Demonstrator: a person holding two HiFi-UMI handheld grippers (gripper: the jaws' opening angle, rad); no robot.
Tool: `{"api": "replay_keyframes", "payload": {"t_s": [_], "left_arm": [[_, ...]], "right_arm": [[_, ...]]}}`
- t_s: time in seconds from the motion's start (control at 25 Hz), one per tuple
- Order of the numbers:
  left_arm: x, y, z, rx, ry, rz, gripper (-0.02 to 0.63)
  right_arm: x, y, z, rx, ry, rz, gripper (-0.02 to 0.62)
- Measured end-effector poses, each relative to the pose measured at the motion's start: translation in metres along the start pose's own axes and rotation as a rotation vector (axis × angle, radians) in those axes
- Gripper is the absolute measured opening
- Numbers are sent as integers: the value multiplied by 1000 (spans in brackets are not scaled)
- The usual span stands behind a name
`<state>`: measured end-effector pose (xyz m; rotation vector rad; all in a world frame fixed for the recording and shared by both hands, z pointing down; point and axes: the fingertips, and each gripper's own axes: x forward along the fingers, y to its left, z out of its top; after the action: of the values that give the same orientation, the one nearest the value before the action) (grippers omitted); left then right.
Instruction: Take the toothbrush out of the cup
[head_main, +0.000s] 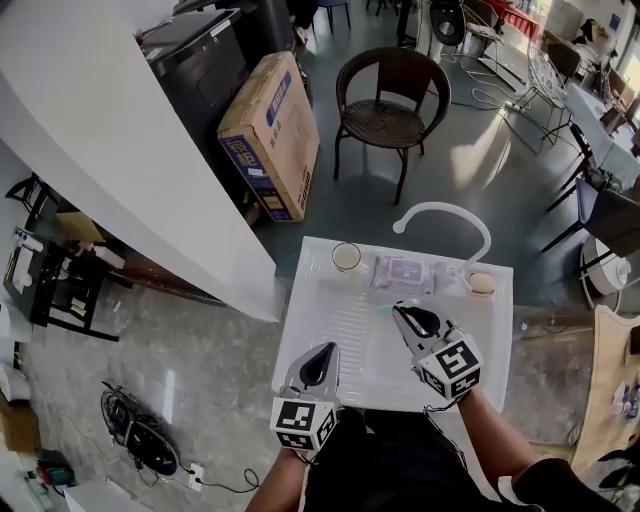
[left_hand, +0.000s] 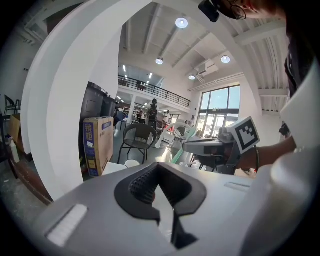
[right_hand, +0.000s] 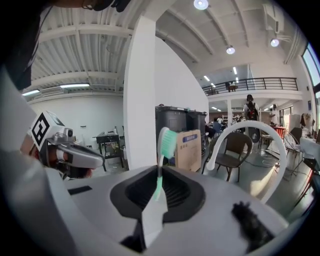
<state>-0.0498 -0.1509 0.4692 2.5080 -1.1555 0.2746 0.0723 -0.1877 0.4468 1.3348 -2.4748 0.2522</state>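
A clear cup stands at the back left of the white sink top; in the left gripper view the cup shows small beyond the jaws. My right gripper hovers over the middle of the top, right of the cup and apart from it. It is shut on a toothbrush with a white and green head that sticks up past the jaws. In the head view only a green bit of the toothbrush shows at the tip. My left gripper is near the front edge, shut on nothing.
A pack of wipes lies behind the right gripper, and a bar of soap sits at the back right. A white curved faucet arches over the back edge. A chair and a cardboard box stand on the floor beyond.
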Motion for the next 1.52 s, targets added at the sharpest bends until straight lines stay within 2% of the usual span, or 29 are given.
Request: {"api": "replay_keyframes", "payload": {"t_s": [0.56, 1.16, 1.52], "left_arm": [[0, -13, -6, 14, 17, -49, 9], [-4, -5, 3, 36, 9, -80, 9], [-8, -8, -1, 45, 17, -101, 9]], "right_arm": [[-38, 27, 2, 3, -14, 7, 35], [-37, 65, -10, 21, 11, 37, 35], [-42, 73, -22, 53, 27, 29, 35]]}}
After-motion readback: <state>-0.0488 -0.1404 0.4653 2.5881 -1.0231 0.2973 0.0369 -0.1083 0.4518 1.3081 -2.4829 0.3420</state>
